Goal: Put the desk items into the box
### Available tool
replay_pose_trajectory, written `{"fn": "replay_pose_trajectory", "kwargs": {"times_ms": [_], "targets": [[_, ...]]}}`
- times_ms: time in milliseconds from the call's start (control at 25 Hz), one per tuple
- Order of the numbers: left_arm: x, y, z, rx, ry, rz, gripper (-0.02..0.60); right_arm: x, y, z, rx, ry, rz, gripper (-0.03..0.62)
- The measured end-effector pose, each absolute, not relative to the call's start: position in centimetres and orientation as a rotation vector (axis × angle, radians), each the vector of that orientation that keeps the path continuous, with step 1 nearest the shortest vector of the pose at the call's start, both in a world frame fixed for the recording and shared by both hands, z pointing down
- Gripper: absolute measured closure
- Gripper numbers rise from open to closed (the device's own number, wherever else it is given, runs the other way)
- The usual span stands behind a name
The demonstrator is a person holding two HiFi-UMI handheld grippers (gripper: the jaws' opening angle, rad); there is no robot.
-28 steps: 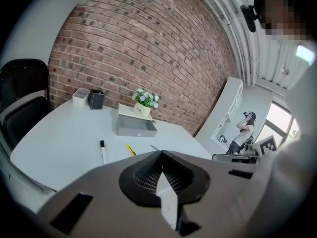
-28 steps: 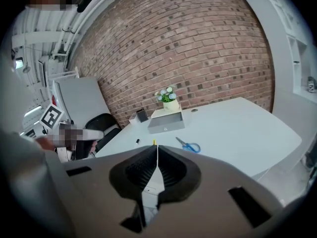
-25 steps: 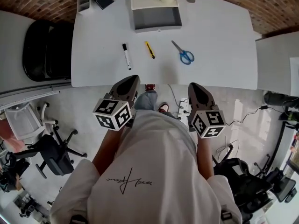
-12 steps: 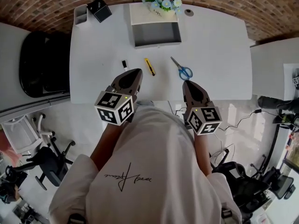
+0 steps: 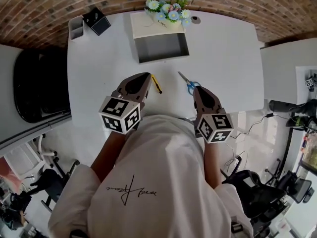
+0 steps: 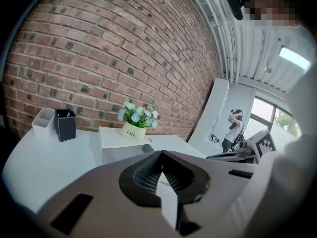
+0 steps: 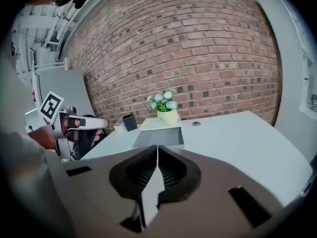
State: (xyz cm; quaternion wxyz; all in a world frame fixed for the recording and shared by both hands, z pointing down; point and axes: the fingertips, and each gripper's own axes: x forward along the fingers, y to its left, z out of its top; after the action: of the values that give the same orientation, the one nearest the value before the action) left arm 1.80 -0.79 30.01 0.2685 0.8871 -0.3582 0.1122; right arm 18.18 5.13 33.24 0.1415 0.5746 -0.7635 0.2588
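Desk items are lying just past the two tools: the left tool [image 5: 142,78] and right tool [image 5: 198,89] are hovering over the near edge of the counter [image 5: 228,58], each with jaws pressed together and pinching nothing. Just beyond, the yellow utility knife [image 5: 156,83] and blue-handled scissors [image 5: 190,86] are lying flat, the scissors partly hidden by the right tool; both are looking light, stiff and low, probably calling for a pinch across the knife's middle and at the scissors' pivot. Farther back, the open grey box [image 5: 161,47] is sitting before the flowers [image 5: 167,6].
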Motion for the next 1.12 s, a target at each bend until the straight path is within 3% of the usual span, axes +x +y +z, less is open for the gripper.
{"fn": "replay_pose_trajectory", "kwargs": {"times_ms": [1120], "targets": [[6.0,-1.2,32.9,2.353,-0.832,0.406,0.577,21.4,4.3,40.3,1.226,-2.090,0.701,0.565]]}}
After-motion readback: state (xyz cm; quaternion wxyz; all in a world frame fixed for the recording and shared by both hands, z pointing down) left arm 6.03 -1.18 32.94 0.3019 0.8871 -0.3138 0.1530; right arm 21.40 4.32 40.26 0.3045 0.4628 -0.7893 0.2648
